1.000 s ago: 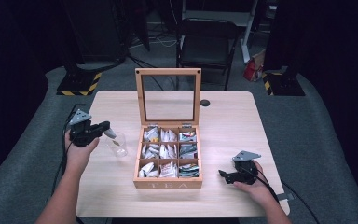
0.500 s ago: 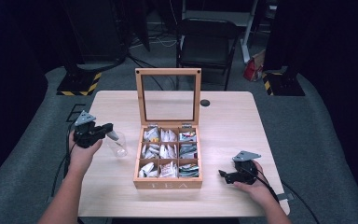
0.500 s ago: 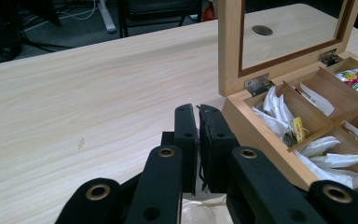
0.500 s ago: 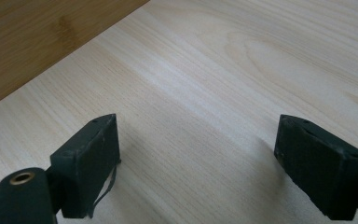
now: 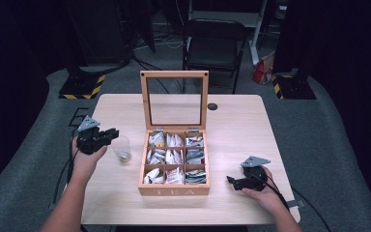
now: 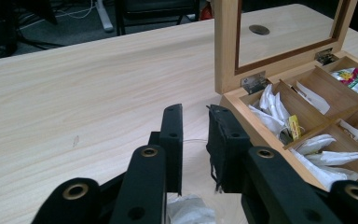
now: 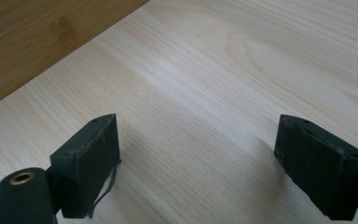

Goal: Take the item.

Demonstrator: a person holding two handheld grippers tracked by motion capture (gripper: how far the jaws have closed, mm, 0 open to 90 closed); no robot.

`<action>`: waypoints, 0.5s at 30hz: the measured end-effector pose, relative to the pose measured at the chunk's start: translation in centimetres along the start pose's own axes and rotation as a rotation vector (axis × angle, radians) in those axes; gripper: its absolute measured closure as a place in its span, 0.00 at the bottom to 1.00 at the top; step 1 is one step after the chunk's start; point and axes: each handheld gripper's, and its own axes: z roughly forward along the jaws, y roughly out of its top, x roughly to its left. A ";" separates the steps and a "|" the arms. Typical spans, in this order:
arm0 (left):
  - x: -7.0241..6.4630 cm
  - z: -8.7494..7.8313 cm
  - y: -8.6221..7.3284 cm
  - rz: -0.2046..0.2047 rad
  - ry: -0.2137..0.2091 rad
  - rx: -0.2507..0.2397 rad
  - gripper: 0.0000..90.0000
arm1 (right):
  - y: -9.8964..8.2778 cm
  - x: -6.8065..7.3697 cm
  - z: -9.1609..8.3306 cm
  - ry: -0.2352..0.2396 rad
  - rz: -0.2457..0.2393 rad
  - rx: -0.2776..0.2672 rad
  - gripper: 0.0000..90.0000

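Tea is plainly the business on this pale wooden worktop (image 5: 232, 125): the light wooden tea box (image 5: 174, 189) sits in the middle with its glass-paned lid (image 5: 174, 99) propped upright, so all nine compartments of paper tea sachets (image 5: 174, 157) lie open to reach. My left hand-held gripper (image 5: 107, 135) sits at the rim of a small clear glass cup (image 5: 121, 149) just left of the box; its jaws are drawn close together, and a thin edge of glass seems to run between them, though I cannot tell for certain that they pinch it. Something pale, likely a tea bag, lies in the cup. My right hand-held gripper (image 5: 232, 181) rests on bare wood just right of the box, jaws spread wide and empty, probably waiting its turn.
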 end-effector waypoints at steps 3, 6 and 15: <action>0.0 -0.1 0.0 -0.002 0.000 -0.001 0.81 | 0.0 0.0 0.0 0.000 -0.001 0.002 0.15; 0.0 -0.3 0.1 -0.005 -0.002 -0.004 0.75 | 0.0 0.0 0.0 0.000 0.000 0.000 0.15; -0.5 -1.9 0.1 -0.018 0.009 -0.018 0.55 | 0.0 0.0 0.0 0.000 0.000 0.000 0.15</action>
